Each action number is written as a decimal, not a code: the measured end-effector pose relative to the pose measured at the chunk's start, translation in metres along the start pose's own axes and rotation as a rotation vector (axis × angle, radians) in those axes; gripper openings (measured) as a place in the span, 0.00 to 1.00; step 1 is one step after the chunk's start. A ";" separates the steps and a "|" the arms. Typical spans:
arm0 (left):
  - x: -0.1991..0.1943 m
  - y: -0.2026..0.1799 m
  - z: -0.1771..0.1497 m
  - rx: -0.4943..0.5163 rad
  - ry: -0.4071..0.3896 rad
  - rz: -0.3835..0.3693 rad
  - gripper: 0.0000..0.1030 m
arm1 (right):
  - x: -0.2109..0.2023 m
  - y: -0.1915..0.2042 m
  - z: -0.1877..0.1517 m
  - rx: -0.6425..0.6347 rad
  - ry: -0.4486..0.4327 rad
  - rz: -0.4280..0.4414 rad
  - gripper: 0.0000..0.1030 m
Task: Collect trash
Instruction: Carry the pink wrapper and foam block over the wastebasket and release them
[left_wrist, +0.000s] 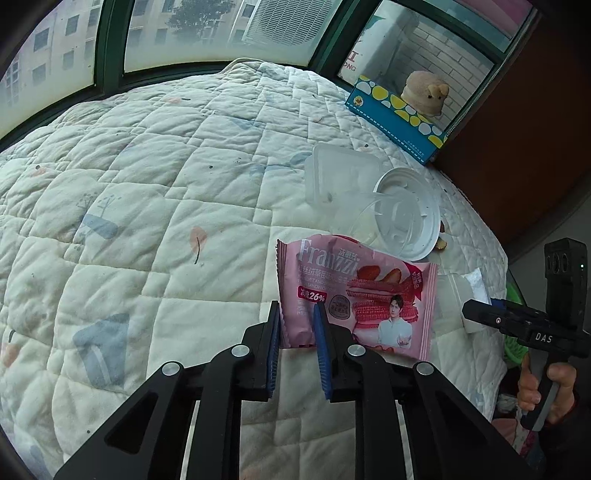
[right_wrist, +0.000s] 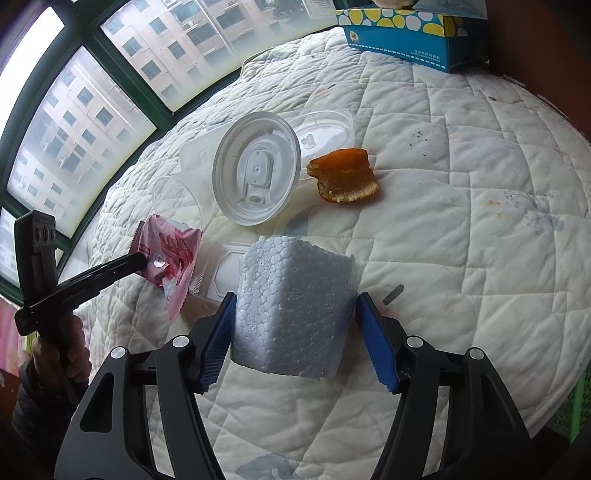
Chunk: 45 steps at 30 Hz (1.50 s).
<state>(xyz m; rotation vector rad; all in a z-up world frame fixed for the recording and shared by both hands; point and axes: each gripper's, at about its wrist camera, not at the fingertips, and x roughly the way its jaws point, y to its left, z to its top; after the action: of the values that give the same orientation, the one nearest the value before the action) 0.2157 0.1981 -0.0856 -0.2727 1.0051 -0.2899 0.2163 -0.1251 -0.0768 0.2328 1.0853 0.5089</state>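
A pink snack wrapper (left_wrist: 354, 291) lies partly raised off the white quilt (left_wrist: 147, 206). My left gripper (left_wrist: 298, 328) is shut on the wrapper's left end, which is pinched between the blue pads. From the right wrist view the same wrapper (right_wrist: 173, 251) hangs crumpled from the left gripper (right_wrist: 142, 260). A white foam block (right_wrist: 295, 306) stands on the quilt between the jaws of my right gripper (right_wrist: 295, 317). The left pad (right_wrist: 219, 332) lies against the foam, and a thin gap shows at the right pad (right_wrist: 376, 343). The right gripper (left_wrist: 471, 312) also shows at the bed's right edge.
A white cup lid (right_wrist: 256, 166), a clear cup (right_wrist: 177, 199), a clear plastic container (right_wrist: 325, 129), a flat clear tray (right_wrist: 221, 269) and an orange peel (right_wrist: 345, 177) lie beyond the foam. A blue tissue box (left_wrist: 395, 118) with a plush toy (left_wrist: 424, 94) sits by the window. A green basket (right_wrist: 576, 413) stands right of the bed.
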 end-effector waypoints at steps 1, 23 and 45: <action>-0.003 -0.001 -0.001 0.000 -0.003 0.008 0.12 | -0.001 0.000 -0.001 -0.004 -0.002 0.000 0.63; -0.103 -0.083 -0.021 0.072 -0.140 -0.060 0.06 | -0.099 -0.021 -0.037 -0.040 -0.155 -0.001 0.63; -0.019 -0.285 -0.006 0.300 -0.043 -0.281 0.06 | -0.192 -0.166 -0.088 0.144 -0.257 -0.233 0.63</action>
<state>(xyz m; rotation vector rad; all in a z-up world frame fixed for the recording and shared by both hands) 0.1692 -0.0599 0.0278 -0.1456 0.8666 -0.6805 0.1147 -0.3708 -0.0369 0.2858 0.8841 0.1855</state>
